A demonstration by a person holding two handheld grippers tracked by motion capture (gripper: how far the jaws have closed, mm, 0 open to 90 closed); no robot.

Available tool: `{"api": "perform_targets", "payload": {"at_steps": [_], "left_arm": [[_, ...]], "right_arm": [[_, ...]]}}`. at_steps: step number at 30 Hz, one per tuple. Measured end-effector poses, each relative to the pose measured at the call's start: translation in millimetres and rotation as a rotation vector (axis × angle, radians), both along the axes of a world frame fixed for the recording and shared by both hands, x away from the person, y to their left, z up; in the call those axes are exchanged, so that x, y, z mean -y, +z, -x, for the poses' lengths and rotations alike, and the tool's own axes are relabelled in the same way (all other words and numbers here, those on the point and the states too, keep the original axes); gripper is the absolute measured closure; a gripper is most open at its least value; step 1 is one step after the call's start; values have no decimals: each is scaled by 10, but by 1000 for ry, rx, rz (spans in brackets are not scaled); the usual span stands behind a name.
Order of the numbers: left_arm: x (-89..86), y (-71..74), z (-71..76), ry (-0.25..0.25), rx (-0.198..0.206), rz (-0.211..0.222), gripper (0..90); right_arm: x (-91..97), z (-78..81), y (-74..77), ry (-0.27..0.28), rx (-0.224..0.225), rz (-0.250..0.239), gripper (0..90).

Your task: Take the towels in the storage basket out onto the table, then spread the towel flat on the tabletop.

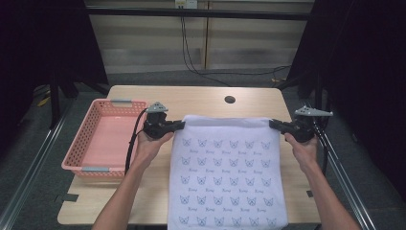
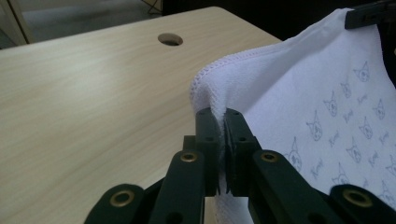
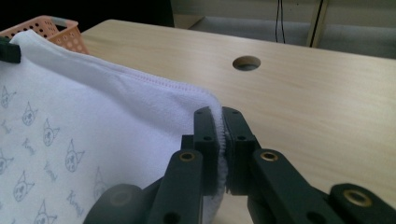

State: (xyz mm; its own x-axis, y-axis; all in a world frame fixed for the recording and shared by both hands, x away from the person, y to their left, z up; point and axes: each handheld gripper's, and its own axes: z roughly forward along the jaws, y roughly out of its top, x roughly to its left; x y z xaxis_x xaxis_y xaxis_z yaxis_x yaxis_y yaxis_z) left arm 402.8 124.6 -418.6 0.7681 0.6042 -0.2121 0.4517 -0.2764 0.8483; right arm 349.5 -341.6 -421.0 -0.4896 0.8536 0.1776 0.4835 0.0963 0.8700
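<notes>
Towel (image 1: pixel 227 167) stretches between both sets of fingers, left gripper (image 1: pixel 178 125) and right gripper (image 1: pixel 274 124) each clamped tight on a far corner, its length trailing back over the counter (image 1: pixel 201 98) toward the person.

**Small print on the towel, too faint to read**

On the white terry towel with grey cat-head prints (image 1: pixel 225 172) pinched in my jaws, a short slanted script word sits under each cat head, row after row. Its letters are too small and blurred for me to make out. I find no other lettering.
</notes>
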Motion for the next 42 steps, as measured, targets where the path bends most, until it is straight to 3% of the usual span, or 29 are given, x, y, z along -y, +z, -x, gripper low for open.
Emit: {"api": "perform_targets", "payload": {"at_steps": [13, 15, 21, 24, 32, 35, 37, 40, 42], "left_arm": [[-21, 227, -234, 26, 28, 10, 863], [-36, 256, -255, 31, 32, 24, 863], [-111, 344, -388, 59, 43, 41, 863], [-137, 421, -457, 67, 48, 49, 863], [-177, 877, -584, 79, 115, 85, 863], [-158, 1018, -632, 90, 143, 80, 863], [-149, 1060, -645, 117, 154, 101, 863], [-166, 1100, -644, 119, 165, 115, 863], [-191, 1055, -611, 110, 156, 108, 863]], "right_arm": [[12, -343, 234, 9, 23, -28, 858], [12, -385, 248, 7, 28, -52, 858], [-39, -569, 375, 10, 38, -61, 859], [-82, -677, 501, 6, 47, -57, 859], [-121, -846, 872, -16, 86, -68, 860], [-115, -914, 1012, -21, 96, -66, 860], [-126, -950, 1118, -28, 108, -61, 860], [-147, -950, 1244, -29, 134, -79, 861], [-163, -918, 1222, -13, 136, -83, 861]]}}
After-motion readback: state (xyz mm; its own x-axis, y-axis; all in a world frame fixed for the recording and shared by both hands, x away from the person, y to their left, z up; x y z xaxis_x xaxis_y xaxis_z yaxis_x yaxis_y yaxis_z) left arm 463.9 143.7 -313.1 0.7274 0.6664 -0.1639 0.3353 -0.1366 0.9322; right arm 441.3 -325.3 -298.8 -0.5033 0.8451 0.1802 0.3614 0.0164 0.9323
